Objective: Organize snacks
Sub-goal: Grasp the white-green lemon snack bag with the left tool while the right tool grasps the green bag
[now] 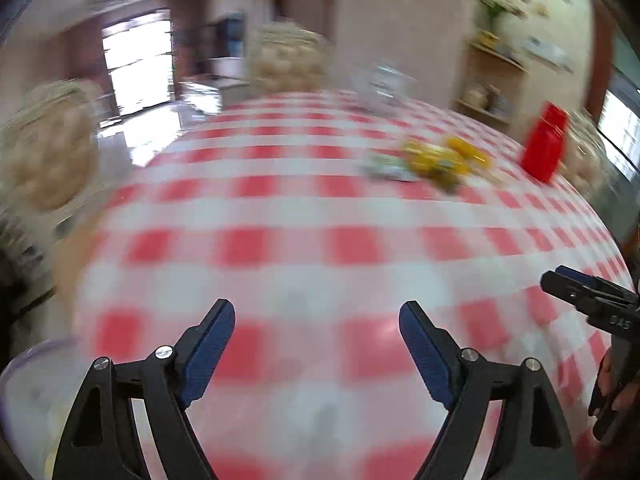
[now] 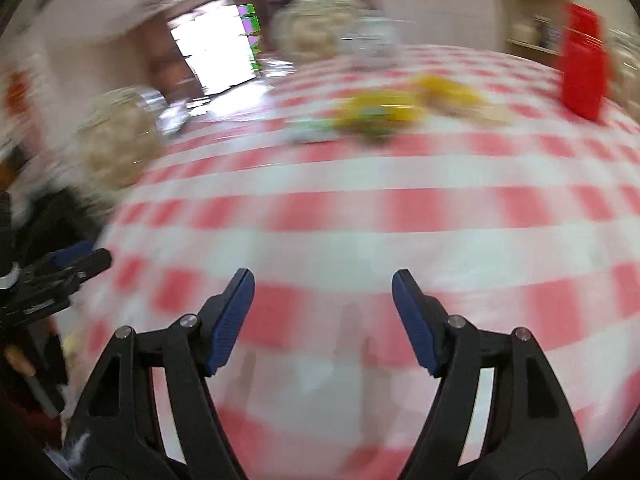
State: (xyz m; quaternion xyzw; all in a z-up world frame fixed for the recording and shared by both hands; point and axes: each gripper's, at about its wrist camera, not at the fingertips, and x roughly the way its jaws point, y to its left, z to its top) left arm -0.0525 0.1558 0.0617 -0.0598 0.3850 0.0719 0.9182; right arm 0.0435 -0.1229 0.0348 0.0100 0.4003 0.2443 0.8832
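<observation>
Both frames are blurred. The left gripper and the right gripper hang over the red-checked worktop with their jaws spread wide and nothing between them. The snacks, a heap of yellow and green packets, lie well ahead toward the far side, near a red container.

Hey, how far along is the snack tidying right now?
Nothing looks done yet. The yellow snack packets lie loose on the checkered tablecloth near the red container. Nothing is in hand: the left gripper and right gripper are both open and empty. All sorting remains.
</observation>
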